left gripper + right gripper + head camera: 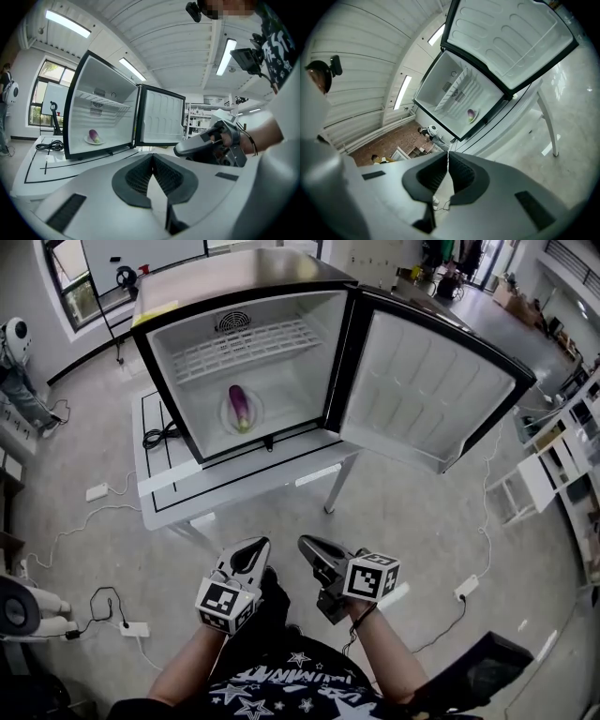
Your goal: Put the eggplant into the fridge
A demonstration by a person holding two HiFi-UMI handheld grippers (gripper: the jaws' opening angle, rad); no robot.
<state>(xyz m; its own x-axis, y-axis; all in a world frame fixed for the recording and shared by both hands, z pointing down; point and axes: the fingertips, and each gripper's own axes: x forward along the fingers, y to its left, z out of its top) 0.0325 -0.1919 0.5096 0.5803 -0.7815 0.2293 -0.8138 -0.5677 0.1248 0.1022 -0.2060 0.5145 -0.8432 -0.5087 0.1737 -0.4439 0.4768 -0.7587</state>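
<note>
Purple eggplant (240,407) resting inside the open fridge, both grippers empty and pulled back near the person.

The small black-framed fridge with a white interior (169,352) stands on a white table with black outline markings (187,486), its door (427,395) swung wide to the right. The eggplant lies on a round white plate (228,420) on the fridge floor, below the white wire shelf (248,348). A coiled black cable (159,437) sits on the table just left of the fridge. The left gripper (251,552) and right gripper (314,549) hang side by side on the near side, well apart from the table, over the grey floor. Each has its jaws clenched tip to tip with nothing between them.
</note>
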